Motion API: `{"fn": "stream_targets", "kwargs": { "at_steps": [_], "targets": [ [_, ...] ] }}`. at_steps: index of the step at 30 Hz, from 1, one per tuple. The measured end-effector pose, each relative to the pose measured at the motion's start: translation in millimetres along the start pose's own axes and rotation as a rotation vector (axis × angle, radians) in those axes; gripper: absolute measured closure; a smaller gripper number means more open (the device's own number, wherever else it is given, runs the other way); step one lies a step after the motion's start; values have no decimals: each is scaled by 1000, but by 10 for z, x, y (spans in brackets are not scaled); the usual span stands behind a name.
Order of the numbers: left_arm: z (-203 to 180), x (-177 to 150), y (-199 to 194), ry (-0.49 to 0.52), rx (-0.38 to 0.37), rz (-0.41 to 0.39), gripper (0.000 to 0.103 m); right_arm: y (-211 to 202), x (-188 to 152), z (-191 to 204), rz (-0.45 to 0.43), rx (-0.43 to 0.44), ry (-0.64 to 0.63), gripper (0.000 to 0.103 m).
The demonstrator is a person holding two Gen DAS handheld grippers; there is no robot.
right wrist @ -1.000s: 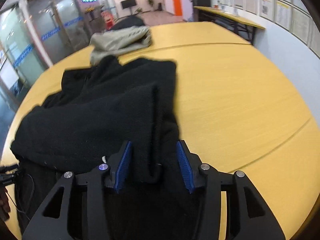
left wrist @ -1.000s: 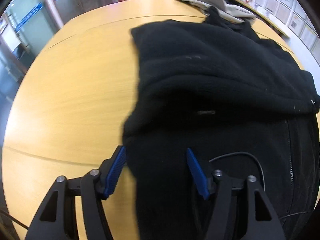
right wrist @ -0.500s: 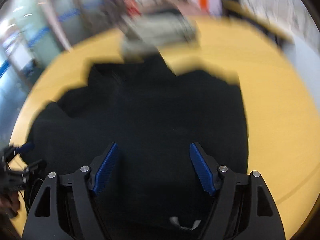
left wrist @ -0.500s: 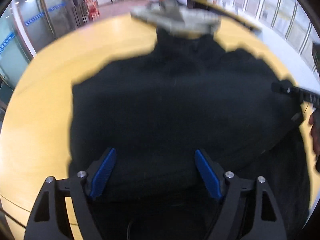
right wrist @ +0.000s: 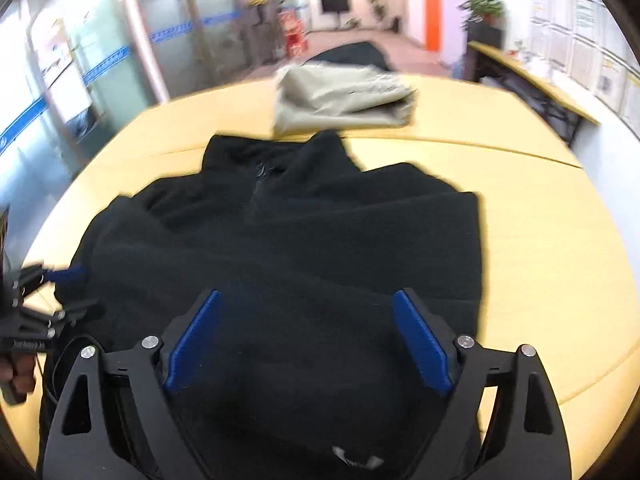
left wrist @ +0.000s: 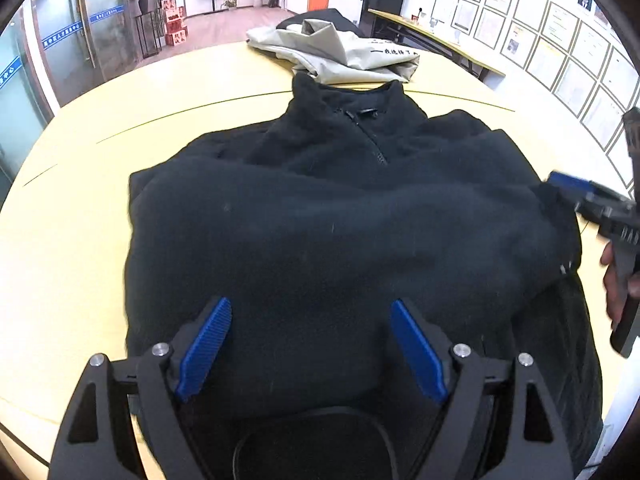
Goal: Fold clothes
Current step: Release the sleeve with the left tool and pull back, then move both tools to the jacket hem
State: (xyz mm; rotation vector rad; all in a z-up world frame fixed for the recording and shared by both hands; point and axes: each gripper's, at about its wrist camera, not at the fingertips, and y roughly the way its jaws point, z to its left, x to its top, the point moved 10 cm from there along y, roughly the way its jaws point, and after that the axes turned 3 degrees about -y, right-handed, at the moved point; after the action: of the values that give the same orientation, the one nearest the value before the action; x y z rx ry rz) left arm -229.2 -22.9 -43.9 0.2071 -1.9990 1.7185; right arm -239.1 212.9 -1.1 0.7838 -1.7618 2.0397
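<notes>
A black fleece jacket (left wrist: 340, 220) lies on the yellow wooden table (left wrist: 72, 208), collar at the far side, its lower part folded up over the body. It also shows in the right wrist view (right wrist: 288, 248). My left gripper (left wrist: 310, 346) hovers open over the jacket's near edge, holding nothing. My right gripper (right wrist: 308, 344) is open and empty over the near edge too. The right gripper shows at the right edge of the left wrist view (left wrist: 592, 200); the left gripper shows at the left edge of the right wrist view (right wrist: 48, 300).
A folded beige garment (left wrist: 344, 56) lies on the table just beyond the jacket's collar, with a dark garment (left wrist: 320, 20) behind it. It shows in the right wrist view (right wrist: 344, 100). Bare table (right wrist: 540, 240) lies right of the jacket. A black cable (left wrist: 312, 436) loops below my left gripper.
Both grippers have opened wide and let go of the jacket edges. Both have swung to face the collar from the near side.
</notes>
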Motion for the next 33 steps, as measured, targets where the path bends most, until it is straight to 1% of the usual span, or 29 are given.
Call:
{"fn": "stream_targets", "kwargs": {
  "at_steps": [2,3,4,5,6,8,9,10,14,16,19,21,23,27,29,32,33],
  "targets": [
    [13,32,126,-1,6,15,15,238,-204,-215,90,-33,65,17],
    [20,48,188,-1,10,23,11,331,-296,-315,126,-44,97,30],
    [27,64,251,-2,13,31,10,300,-326,-385,108,-23,127,41],
    [37,66,240,-6,16,35,9,259,-353,-446,92,-5,149,43],
    [48,65,217,-12,20,38,9,170,-367,-455,86,-13,131,43],
    [71,65,171,-23,28,43,10,-9,-395,-471,75,-28,94,42],
    [82,64,148,-29,31,46,11,-110,-408,-479,68,-36,76,32],
    [126,-33,-18,-39,45,47,11,-269,-413,-489,53,-47,63,20],
    [324,-494,-784,-80,108,45,12,-915,-437,-528,-7,-87,16,19],
    [422,-726,-1168,-101,139,44,12,-1281,-540,-575,-42,-78,44,18],
    [570,-1074,-1747,-132,186,42,12,-1716,-799,-597,-52,-68,56,17],
    [668,-1307,-2134,-152,217,41,12,-1938,-992,-636,-26,-89,31,17],
    [720,-1566,-2425,-163,241,59,12,-2133,-1228,-729,13,-82,27,17],
    [810,-2108,-2986,-184,282,96,12,-2489,-1613,-832,59,-37,3,17],
    [799,-2305,-3087,-190,275,118,11,-2578,-1780,-809,80,1,-24,17],
    [683,-2589,-2964,-188,216,164,11,-2651,-2096,-685,133,59,-33,17],
    [655,-2634,-2878,-190,205,172,11,-2667,-2206,-632,153,77,-31,17]
  ]
}}
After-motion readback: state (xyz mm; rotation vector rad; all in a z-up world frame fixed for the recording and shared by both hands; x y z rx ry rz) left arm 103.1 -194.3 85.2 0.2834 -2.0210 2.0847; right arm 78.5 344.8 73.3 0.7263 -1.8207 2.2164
